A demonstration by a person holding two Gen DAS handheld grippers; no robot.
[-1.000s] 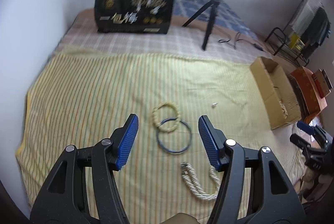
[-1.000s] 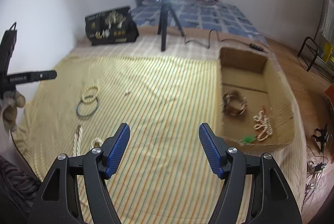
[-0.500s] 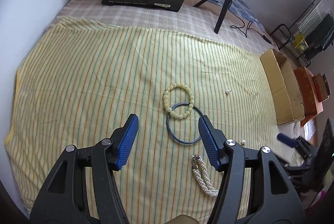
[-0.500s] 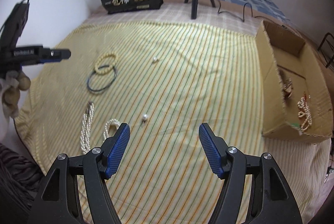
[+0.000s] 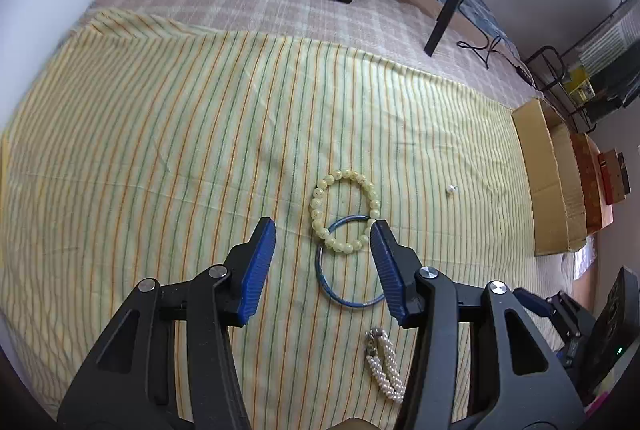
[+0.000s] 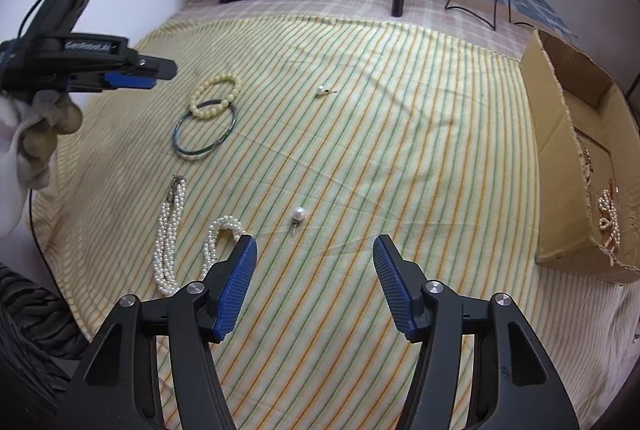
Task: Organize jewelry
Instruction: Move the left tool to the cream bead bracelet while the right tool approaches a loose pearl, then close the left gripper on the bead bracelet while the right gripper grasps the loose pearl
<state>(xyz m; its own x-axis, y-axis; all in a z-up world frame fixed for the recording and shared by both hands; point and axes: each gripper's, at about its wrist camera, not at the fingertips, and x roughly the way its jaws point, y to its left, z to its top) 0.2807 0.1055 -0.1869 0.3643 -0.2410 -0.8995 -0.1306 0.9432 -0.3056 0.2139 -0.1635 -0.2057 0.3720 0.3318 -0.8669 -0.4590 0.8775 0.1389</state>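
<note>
Jewelry laid out on a striped yellow cloth (image 5: 160, 133); both grippers held above it, nothing gripped.

Left gripper (image 5: 323, 258): jaws part-spread and just narrowed, cream bead bracelet (image 5: 345, 210) and blue bangle (image 5: 347, 270) seen in the gap, untouched. The bracelet overlaps the bangle's far edge. Right gripper (image 6: 315, 278): jaws also just narrowed, only bare cloth framed between them. A pearl strand (image 6: 170, 230) is noted just left of it, a loose pearl (image 6: 299, 213) ahead. A cardboard box (image 6: 560, 133) sits at the right, pearl pieces inside.
</note>
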